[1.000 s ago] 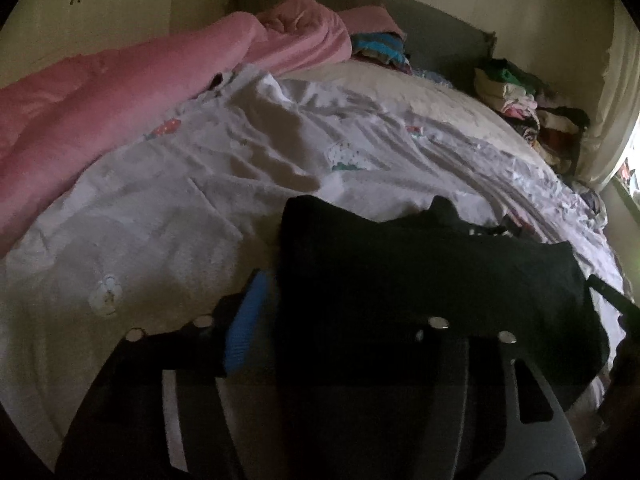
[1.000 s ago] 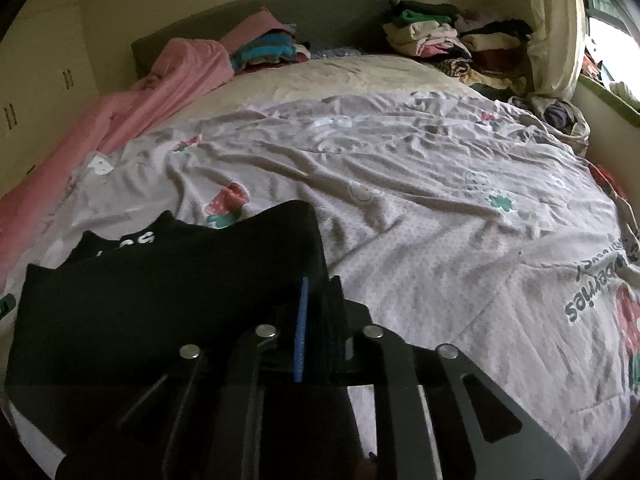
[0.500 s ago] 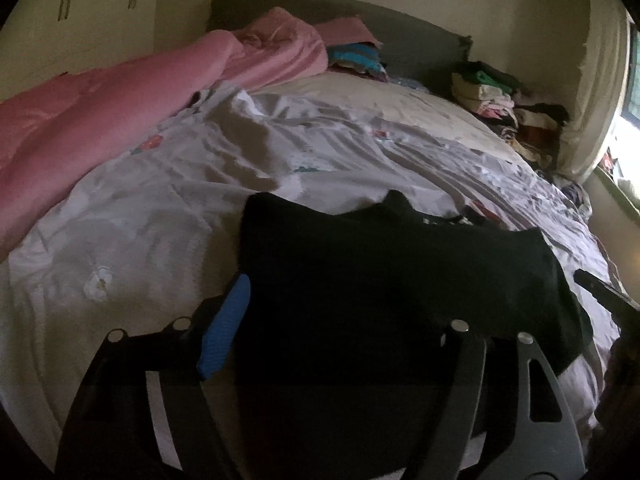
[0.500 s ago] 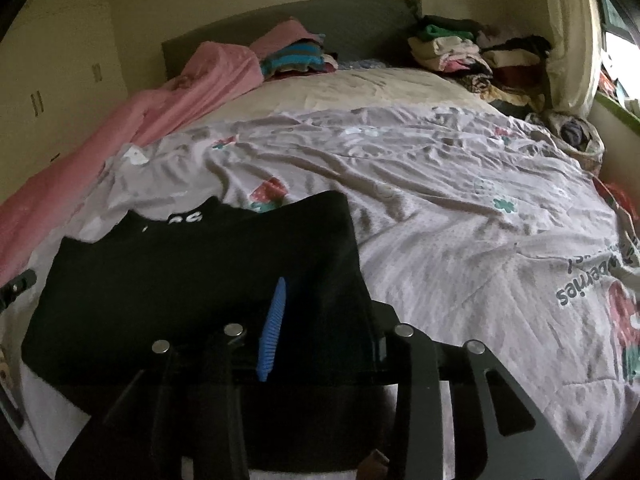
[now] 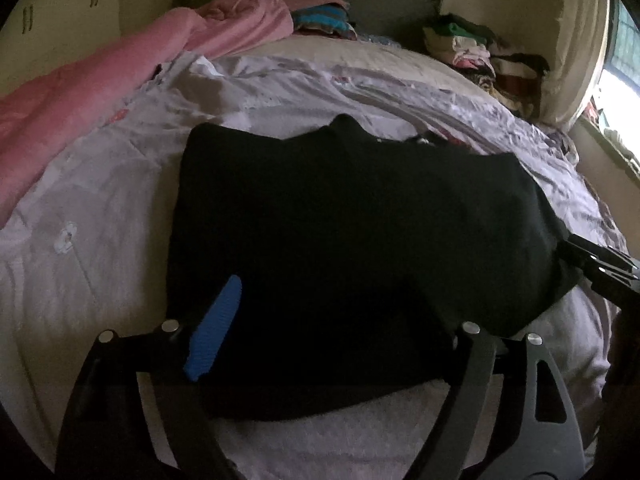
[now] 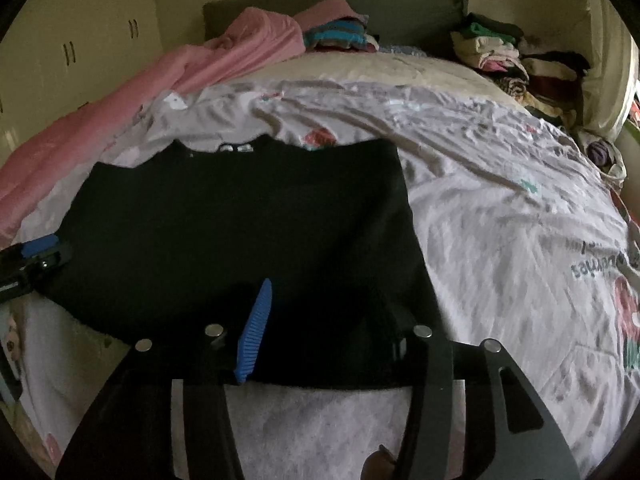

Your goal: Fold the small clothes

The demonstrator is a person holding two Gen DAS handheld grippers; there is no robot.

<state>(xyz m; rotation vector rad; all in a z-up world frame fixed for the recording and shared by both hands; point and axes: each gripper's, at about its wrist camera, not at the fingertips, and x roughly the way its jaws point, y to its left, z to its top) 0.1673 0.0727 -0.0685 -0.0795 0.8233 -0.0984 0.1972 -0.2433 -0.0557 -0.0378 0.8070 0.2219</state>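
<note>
Bedspread (image 6: pixel 500 208) bears a folded black garment (image 6: pixel 240 220); both grippers' jaws are opening over it, pink blanket (image 5: pixel 80 92) beside.

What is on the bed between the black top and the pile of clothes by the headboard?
Only rumpled printed quilt and then plain cream sheet lie between the black top and the clothes pile; the right wrist view shows it best.
</note>
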